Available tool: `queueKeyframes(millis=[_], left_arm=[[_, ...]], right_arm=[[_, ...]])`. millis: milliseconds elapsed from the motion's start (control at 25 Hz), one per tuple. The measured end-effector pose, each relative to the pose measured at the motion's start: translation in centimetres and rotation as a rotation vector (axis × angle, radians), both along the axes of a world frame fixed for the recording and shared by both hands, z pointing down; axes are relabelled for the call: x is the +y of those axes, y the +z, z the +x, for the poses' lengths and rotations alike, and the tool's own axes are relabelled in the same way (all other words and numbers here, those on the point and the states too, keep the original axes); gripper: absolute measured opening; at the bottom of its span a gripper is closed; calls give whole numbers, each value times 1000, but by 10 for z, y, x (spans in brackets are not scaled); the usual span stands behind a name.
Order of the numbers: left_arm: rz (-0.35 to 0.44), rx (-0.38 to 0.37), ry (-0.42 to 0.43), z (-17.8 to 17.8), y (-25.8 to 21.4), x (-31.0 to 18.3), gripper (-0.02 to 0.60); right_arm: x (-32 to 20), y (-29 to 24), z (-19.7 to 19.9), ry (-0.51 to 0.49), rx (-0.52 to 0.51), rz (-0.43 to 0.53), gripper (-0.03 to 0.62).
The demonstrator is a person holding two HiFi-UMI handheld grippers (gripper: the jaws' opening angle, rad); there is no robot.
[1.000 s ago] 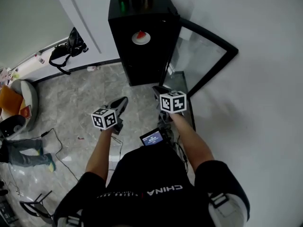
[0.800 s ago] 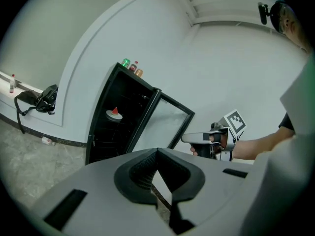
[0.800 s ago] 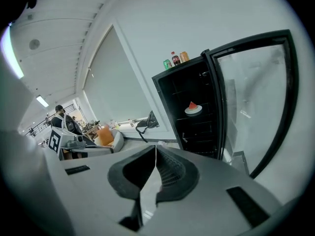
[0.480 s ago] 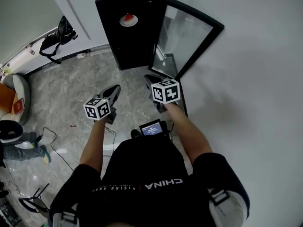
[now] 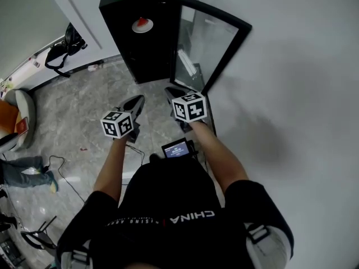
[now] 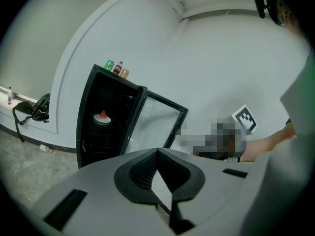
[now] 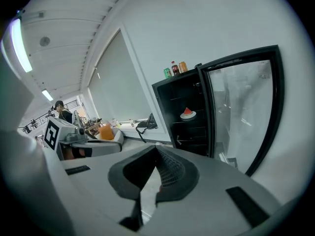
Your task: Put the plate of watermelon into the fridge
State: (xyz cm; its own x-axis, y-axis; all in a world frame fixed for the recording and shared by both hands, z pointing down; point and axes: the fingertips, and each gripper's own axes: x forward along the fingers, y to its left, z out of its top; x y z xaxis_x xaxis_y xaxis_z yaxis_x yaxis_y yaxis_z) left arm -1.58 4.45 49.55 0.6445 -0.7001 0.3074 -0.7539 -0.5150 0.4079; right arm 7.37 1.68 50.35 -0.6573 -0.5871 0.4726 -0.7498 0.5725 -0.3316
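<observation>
Two grippers, both empty, jaws pressed together: our left gripper (image 5: pixel 136 100) and right gripper (image 5: pixel 169 91) hang side by side over the floor (image 5: pixel 84 116), facing the fridge (image 5: pixel 154 60). Its glass door (image 5: pixel 207 38) stands open, and the plate of watermelon (image 5: pixel 142 25) sits on a shelf inside.

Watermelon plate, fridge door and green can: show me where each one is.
Plate of watermelon (image 5: pixel 142 24): head view, on the red slice at the plate's middle.
Fridge door (image 5: pixel 203 43): head view, on its glass pane.
Green can (image 7: pixel 168 73): right gripper view, on the can's side.
</observation>
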Motion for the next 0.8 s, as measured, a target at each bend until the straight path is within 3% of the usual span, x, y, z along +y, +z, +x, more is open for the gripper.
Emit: queueKeyframes(millis=[440,800], left_arm=[[20,-39,-31,6,0,-8,12],[8,-59,-34,1,2,-8,12]], right_arm=[[-9,1,-7,-63,9,3,15],[-9,3,-2,-51,20,-24,15]])
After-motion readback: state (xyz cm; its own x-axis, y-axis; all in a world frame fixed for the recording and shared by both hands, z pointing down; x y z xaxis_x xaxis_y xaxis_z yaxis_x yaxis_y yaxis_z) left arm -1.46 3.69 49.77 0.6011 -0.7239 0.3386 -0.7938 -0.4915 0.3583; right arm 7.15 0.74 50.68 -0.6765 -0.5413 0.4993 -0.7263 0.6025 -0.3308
